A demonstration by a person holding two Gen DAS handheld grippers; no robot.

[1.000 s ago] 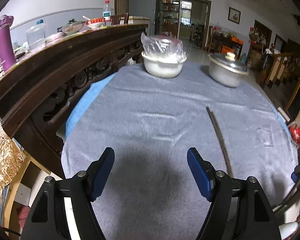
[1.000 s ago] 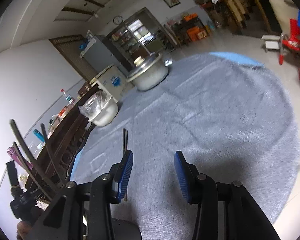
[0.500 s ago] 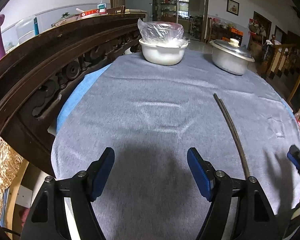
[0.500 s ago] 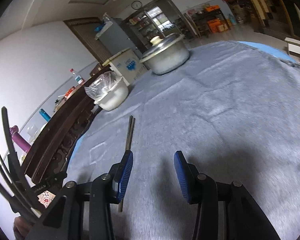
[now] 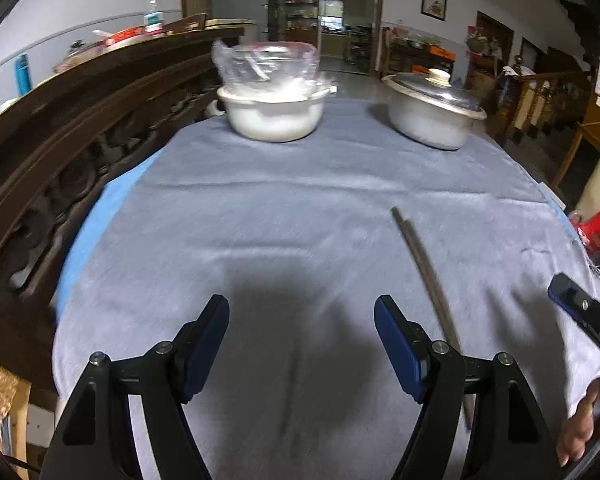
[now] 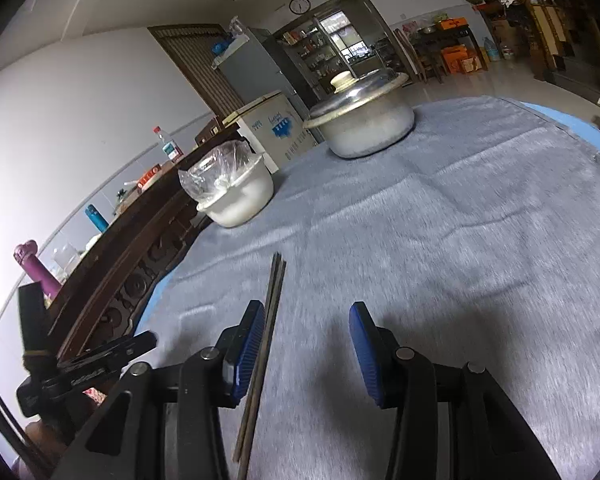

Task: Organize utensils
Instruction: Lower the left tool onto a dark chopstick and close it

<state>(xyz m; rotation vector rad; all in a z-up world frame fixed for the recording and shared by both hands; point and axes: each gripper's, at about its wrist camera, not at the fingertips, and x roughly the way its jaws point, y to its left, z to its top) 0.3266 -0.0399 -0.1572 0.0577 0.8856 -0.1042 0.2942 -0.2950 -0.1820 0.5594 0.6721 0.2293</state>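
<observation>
Round table (image 5: 260,208) under a grey-blue woven cloth, bare across the middle; a dark carved wooden rail (image 5: 80,128) runs hard along its left edge, the right and near edges drop open to the room. Lidded aluminium pot (image 5: 432,116), far right of the cloth. White ceramic bowl (image 5: 274,116) with a clear plastic bag bunched in it, far side, near the rail, well apart from the pot. Left gripper (image 5: 300,340), black frame with blue pads: jaws wide, nothing between them, over bare cloth. Right gripper (image 6: 306,344), same build: jaws about half open, nothing clamped. Pair of thin dark chopsticks (image 6: 266,332), lying together flat on the cloth, far tips toward the bowl, running just inside the right gripper's left pad; whether they touch the pad cannot be told. Step in hand, as judged: approach to pick up the chopsticks. Next move calls for shifting the right gripper slightly leftward so both sticks sit between the pads, then lowering to cloth level before closing. Ample open room forward and right; the rail limits leftward travel.
</observation>
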